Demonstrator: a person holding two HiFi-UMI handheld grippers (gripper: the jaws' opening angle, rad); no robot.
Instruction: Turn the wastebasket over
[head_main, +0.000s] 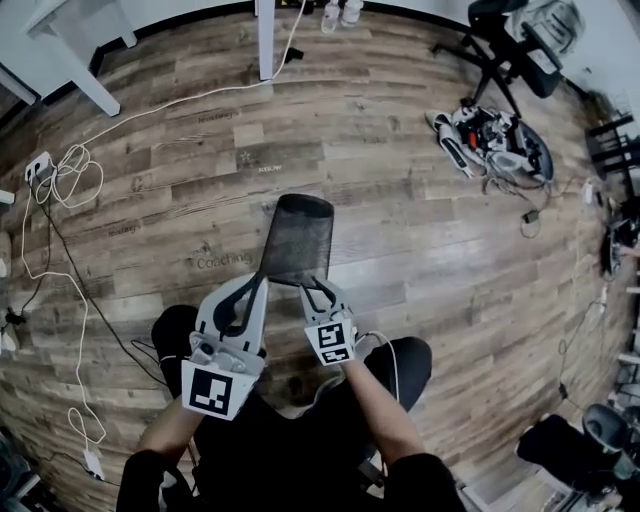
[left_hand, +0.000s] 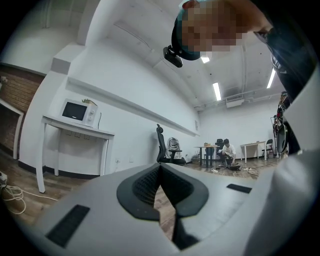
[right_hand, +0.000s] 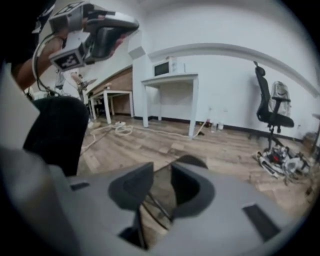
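**Wastebasket ahead of both jaws: right pair apart, left pair closed**

Wastebasket (head_main: 297, 243), black mesh, is on the wooden floor (head_main: 420, 270) directly ahead of the jaws. Its near edge lies between the two pairs and its oval end points away from them. Which end is the mouth I cannot tell.

Only the head view shows the whole basket. There the left gripper (head_main: 258, 285) overlaps the near left edge and the right gripper (head_main: 318, 291) the near right edge. Whether either touches the basket cannot be judged from that view.

The left gripper view shows its jaws closed tip to tip with nothing between them, only floor in the slit below, and none of the basket. Beyond the tips stand a white bench (left_hand: 75, 132) carrying a microwave (left_hand: 77, 112), an office chair (left_hand: 162, 145) and, far off, a seated person (left_hand: 227, 150).

The right gripper view shows its jaws apart. Thin dark lines, seemingly the basket's rim, cross the gap, and no pad is seen pressing on them. Up and to the left of these jaws the left gripper hangs higher, over a black mass I cannot identify.

Bare boards run ahead of the basket up to the bench leg (head_main: 266, 40). White cables (head_main: 60, 175) lie well left of the left jaws, and a heap of gear (head_main: 495, 140) lies well right of the right jaws. The person's legs (head_main: 400, 370) are just behind.
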